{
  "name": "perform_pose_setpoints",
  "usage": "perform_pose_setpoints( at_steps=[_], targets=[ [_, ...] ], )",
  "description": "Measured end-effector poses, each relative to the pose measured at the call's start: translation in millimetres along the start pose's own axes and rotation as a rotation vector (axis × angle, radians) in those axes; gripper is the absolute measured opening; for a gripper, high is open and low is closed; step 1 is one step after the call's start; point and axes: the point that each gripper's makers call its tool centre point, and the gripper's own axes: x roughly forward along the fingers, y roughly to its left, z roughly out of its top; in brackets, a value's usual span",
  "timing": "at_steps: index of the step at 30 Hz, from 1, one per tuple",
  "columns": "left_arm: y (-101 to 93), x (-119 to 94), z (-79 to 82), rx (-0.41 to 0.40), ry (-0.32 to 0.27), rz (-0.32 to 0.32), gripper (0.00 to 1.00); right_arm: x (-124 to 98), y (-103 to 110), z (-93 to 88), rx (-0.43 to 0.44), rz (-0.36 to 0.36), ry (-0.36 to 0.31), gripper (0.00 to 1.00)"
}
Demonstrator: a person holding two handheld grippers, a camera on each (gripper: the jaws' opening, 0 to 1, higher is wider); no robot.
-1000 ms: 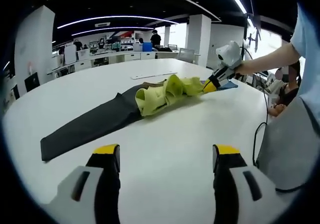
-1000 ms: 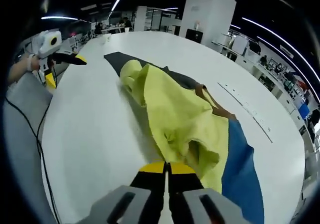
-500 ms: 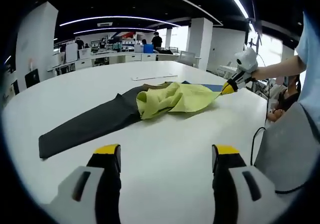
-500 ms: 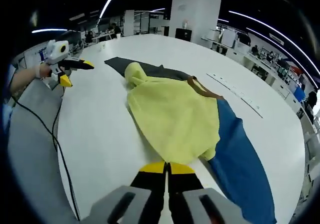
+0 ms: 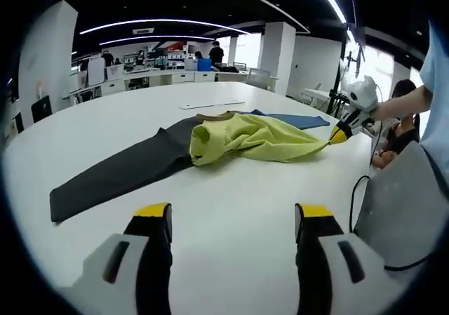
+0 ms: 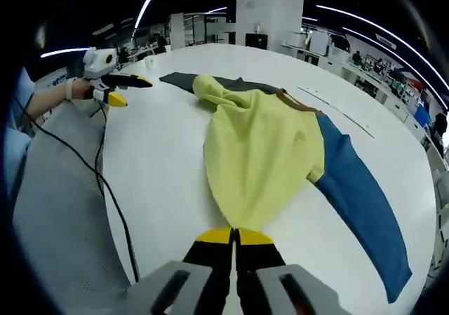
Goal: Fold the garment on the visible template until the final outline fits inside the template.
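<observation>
A yellow-green garment (image 5: 256, 138) lies stretched across a long flat template on the white table (image 5: 231, 210); the template is dark grey (image 5: 116, 175) at one end and blue (image 5: 287, 121) at the other. In the right gripper view the garment (image 6: 263, 153) spreads out from my right gripper (image 6: 235, 236), which is shut on its near edge and pulls it taut off the blue part (image 6: 358, 189). That same gripper (image 5: 339, 134) appears at the right of the left gripper view. My left gripper (image 5: 233, 220) hovers open over bare table, apart from the cloth, and appears far left (image 6: 123, 89) in the right gripper view.
A black cable (image 6: 105, 182) runs over grey cloth (image 6: 56, 210) at the table's near edge. A thin white strip (image 5: 203, 105) lies beyond the garment. A person's arm (image 5: 403, 103) holds the right gripper. Desks and pillars stand far behind.
My right gripper has pulled the garment's edge outward, towards the table's edge, spreading the bunched cloth flat and uncovering more of the blue template. The left gripper has stayed open in place.
</observation>
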Motion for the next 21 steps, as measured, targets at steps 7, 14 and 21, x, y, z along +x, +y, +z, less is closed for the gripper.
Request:
perform_pose_setpoints(
  at_steps=[7,14,21],
  targets=[
    [1.0,8.8,12.2,0.055,0.0,-0.025,0.55,2.1,-1.8,1.8,0.018,-0.012,-0.009,0.0],
    [18.9,45.6,39.2,0.151,0.01,-0.005,0.44,1.9,-5.8,6.0,0.038,-0.021,-0.029,0.0],
    [21.3,85.9,45.3,0.197,0.033,-0.005,0.25,2.2,-6.4,5.9,0.06,-0.023,-0.042,0.0]
  ],
)
